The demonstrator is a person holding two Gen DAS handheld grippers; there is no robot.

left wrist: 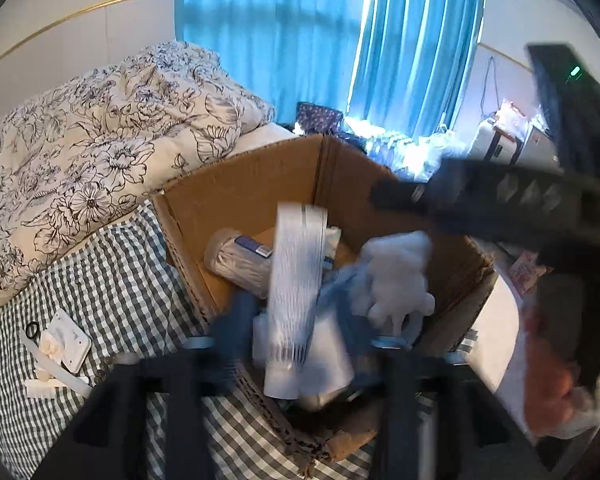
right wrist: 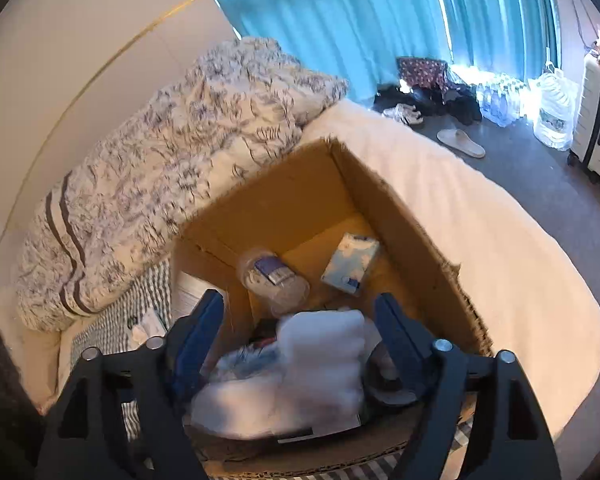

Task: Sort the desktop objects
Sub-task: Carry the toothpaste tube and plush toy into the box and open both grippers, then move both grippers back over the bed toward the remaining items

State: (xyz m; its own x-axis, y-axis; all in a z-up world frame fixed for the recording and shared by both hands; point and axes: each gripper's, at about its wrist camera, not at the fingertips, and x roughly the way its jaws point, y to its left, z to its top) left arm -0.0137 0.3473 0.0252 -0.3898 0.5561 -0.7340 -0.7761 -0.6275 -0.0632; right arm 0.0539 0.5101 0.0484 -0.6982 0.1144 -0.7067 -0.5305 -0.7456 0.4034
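Both grippers hover over the cardboard box [right wrist: 400, 216] on the checked bedcover [left wrist: 112, 280]. The left gripper [left wrist: 300, 344] has a white ribbed tube [left wrist: 296, 280] standing between its blurred fingers; whether it pinches it cannot be told. The right gripper [right wrist: 300, 332] is spread wide above a white crumpled bag [right wrist: 300, 376] inside the box. The bag looks light, soft and slippery, best pinched at a bunched fold

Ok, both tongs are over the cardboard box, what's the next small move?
Probably lift the left tongs clear. They look open over the box, and the white tube already sits among the items inside; motion blur hides any contact. The right tongs are open above the white bag.
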